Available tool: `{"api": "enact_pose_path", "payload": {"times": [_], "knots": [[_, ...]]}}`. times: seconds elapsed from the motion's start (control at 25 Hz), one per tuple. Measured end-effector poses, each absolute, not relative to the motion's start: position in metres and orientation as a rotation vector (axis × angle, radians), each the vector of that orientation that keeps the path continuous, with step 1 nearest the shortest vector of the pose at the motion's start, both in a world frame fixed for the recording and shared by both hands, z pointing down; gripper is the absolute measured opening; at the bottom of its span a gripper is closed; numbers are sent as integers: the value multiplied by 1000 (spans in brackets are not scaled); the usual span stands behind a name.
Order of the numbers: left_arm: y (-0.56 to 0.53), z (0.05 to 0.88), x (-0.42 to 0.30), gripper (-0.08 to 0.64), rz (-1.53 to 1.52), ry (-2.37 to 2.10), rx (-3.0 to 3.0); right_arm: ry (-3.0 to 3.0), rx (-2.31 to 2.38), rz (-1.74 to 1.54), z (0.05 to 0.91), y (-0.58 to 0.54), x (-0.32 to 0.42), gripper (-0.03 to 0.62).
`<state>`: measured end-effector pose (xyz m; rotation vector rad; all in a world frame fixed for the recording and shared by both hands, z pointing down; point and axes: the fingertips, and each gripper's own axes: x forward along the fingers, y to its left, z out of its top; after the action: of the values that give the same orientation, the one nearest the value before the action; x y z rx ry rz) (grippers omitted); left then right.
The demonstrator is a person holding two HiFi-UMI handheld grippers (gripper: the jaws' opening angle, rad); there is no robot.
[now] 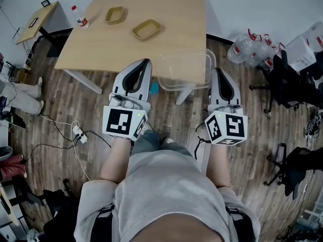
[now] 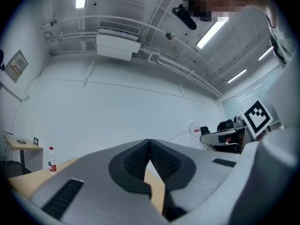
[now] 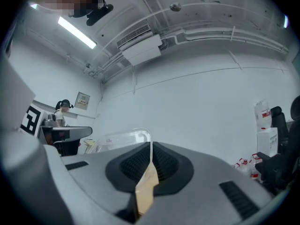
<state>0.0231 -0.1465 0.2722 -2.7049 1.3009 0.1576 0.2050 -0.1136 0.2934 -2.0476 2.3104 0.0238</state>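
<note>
Right gripper view has my right gripper (image 3: pixel 151 146) closed down on a thin clear wall: the side of the clear container (image 3: pixel 119 142) runs up between the ribbed pads, and the jaws pinch it from both sides. In the head view that container (image 1: pixel 184 69) sits at the near right corner of the table (image 1: pixel 101 39), its near side out past the edge. I cannot tell whether it rests on the wood or hangs a little above it.

I judge it light and empty, but thin-walled, springy and slick. A one-sided pinch will likely let it tilt or flex, and hard squeezing could buckle the wall. The stiffer rim and corners look like the best places to hold, ideally one on each side.

My left gripper (image 1: pixel 147 61) is just beside the container's left side, apart from it. In the left gripper view its jaws (image 2: pixel 150 140) meet at the tips with nothing between them; only tabletop shows through the gap below.

Farther back on the table lie two shallow tan trays (image 1: pixel 147 29) and a bottle (image 1: pixel 79 16), well apart from both grippers.
</note>
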Motion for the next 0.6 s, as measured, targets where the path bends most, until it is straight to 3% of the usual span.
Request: {"api": "enact_pose_path", "payload": {"times": [0.6], "knots": [[-155,275,27,15,155,1290,-2719,2312,-2060,20,295,-120,206,21]]}}
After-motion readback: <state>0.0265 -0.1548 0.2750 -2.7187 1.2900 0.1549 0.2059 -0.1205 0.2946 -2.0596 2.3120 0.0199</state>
